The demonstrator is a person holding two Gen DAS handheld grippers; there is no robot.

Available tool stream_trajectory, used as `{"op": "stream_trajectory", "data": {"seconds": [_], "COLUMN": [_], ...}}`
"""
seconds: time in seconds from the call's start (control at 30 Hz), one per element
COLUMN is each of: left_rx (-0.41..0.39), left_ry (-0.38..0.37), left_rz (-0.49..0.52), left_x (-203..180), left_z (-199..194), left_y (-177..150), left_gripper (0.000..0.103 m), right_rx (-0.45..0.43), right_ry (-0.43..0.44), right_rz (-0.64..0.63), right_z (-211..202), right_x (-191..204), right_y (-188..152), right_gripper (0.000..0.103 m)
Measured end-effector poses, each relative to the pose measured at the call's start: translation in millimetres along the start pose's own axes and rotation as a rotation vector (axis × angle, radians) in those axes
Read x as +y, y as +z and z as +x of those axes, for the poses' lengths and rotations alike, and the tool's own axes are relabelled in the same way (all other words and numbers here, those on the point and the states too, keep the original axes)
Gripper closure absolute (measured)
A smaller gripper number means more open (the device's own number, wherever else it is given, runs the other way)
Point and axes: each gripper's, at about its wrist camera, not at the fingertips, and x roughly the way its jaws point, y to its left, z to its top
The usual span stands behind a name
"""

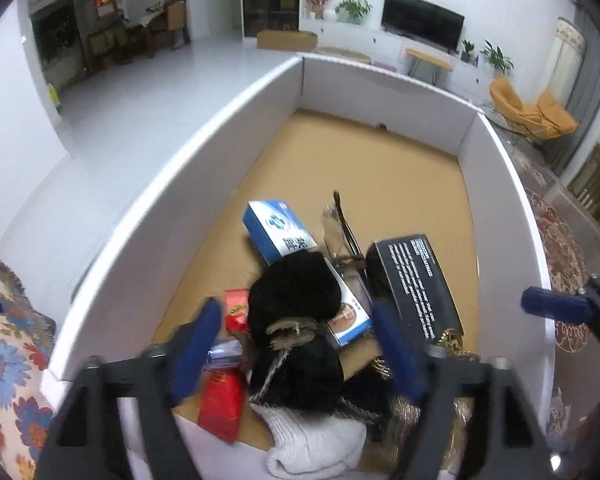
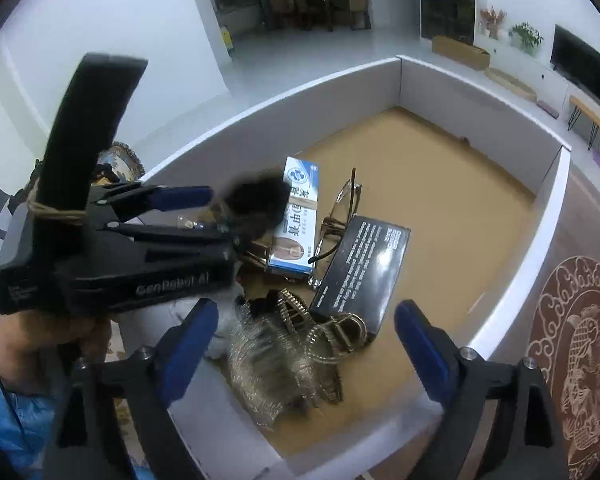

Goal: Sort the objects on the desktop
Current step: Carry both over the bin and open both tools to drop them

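A white-walled box [image 1: 180,168] with a brown floor holds a heap of small things. In it lie a blue-and-white medicine carton [image 1: 278,228], glasses [image 1: 340,232], a black carton with white print [image 1: 416,284], black fluffy balls on a brown clip [image 1: 292,292], red packets [image 1: 222,404] and a white knitted cloth [image 1: 316,440]. My left gripper [image 1: 296,352] hangs open over the fluffy balls, its pads clear of them. My right gripper [image 2: 304,350] stands open above gold hair clips [image 2: 300,332], gripping nothing. In the right wrist view the left gripper [image 2: 216,214] comes in from the left.
The far half of the box floor [image 2: 440,184] is bare cardboard. A flowered cloth [image 1: 8,360] lies left of the box and a patterned brown surface [image 2: 580,360] lies to its right. A hand in a blue sleeve [image 2: 4,380] holds the left gripper.
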Motion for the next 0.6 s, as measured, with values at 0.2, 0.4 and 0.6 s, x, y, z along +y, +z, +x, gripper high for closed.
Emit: {"op": "stream_trajectory", "data": {"seconds": [0.2,0.4,0.6], "left_rx": [-0.074,-0.129,-0.157], "left_ry": [0.079,0.121,0.107], "left_rz": [0.011,0.032,0.002], "left_x": [-7,-17,-18], "left_z": [-23,-39,-54], "left_y": [2,7,7], "left_gripper": [0.012,0.010,0.009], "right_rx": [-0.004,0.008,0.016], "right_ry": [-0.069,-0.096,-0.098], "right_rz": [-0.017,-0.011,-0.041], "right_z": [-17,-24,-27], "right_x": [-12,-26,-20], "right_y": [-1,1,-1], "right_gripper": [0.009,0.009,0.009]}}
